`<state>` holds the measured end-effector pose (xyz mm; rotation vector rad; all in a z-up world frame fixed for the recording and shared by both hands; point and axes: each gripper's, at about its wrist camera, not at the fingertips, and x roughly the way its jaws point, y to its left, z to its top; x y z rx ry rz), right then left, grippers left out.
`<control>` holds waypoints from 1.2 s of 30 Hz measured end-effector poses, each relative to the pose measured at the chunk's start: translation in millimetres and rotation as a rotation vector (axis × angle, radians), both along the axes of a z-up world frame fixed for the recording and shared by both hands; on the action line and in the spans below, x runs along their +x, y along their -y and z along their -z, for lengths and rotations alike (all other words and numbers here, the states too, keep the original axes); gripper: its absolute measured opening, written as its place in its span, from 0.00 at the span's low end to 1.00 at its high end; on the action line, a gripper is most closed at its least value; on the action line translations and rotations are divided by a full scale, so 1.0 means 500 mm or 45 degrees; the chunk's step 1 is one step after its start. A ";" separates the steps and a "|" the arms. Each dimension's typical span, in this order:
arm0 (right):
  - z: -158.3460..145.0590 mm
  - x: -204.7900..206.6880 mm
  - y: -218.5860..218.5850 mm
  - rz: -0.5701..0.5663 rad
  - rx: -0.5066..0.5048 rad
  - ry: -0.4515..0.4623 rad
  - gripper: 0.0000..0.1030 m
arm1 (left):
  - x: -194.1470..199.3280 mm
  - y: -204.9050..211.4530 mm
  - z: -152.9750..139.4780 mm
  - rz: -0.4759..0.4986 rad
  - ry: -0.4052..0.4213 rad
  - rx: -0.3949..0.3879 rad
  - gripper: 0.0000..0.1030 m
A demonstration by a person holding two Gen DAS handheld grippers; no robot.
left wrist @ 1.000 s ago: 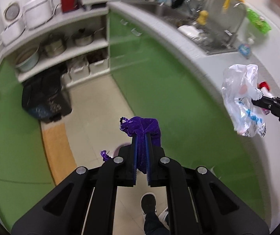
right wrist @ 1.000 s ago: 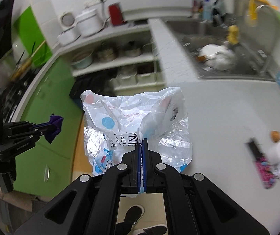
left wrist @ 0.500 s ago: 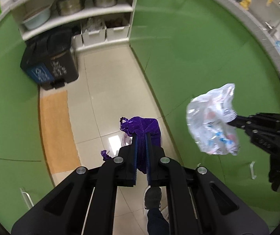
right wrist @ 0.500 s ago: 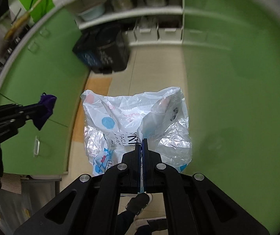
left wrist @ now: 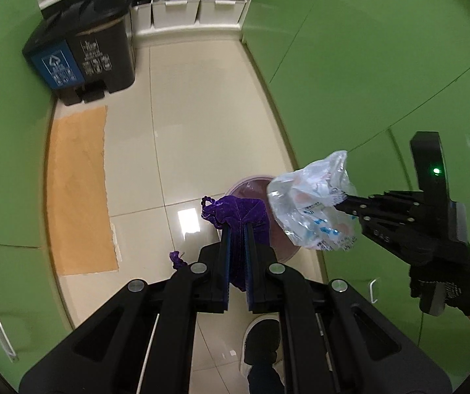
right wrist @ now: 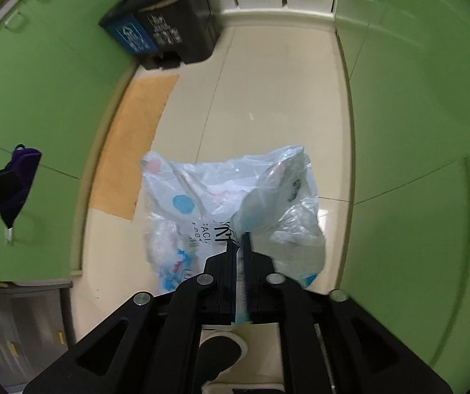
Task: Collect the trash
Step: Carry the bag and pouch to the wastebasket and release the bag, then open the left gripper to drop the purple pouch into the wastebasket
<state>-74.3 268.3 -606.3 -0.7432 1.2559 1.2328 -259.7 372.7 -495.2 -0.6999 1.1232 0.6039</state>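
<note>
My left gripper (left wrist: 237,229) is shut on a purple drawstring pouch (left wrist: 238,211) and holds it above the floor. My right gripper (right wrist: 239,241) is shut on a crumpled clear plastic bag (right wrist: 231,203) with blue and pink print. In the left wrist view the plastic bag (left wrist: 313,210) hangs to the right of the pouch, held by the right gripper (left wrist: 341,202). Both hang over a round pinkish bin (left wrist: 254,197) on the floor, partly hidden by them. In the right wrist view the pouch (right wrist: 20,177) is at the far left.
A dark two-part pedal bin (left wrist: 84,55) with a blue recycling label stands at the far end of the tiled floor, also in the right wrist view (right wrist: 166,29). An orange mat (left wrist: 77,190) lies left. Green cabinets (left wrist: 366,65) line both sides. White storage boxes (left wrist: 199,10) sit under shelves.
Both grippers have tilted down from the counter toward the floor, still holding their items. The pinkish bin has come into view under them, and the plastic bag has moved closer to the pouch.
</note>
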 end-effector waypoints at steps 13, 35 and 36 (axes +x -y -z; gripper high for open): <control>-0.004 0.051 0.053 0.105 0.000 0.039 0.91 | 0.077 0.031 0.064 0.068 -0.007 -0.050 0.07; -0.089 0.077 0.224 0.282 -0.007 0.098 0.93 | 0.263 0.064 0.185 0.252 -0.034 -0.126 0.89; -0.089 0.076 0.229 0.286 -0.007 0.095 0.93 | 0.260 0.062 0.185 0.246 -0.023 -0.126 0.96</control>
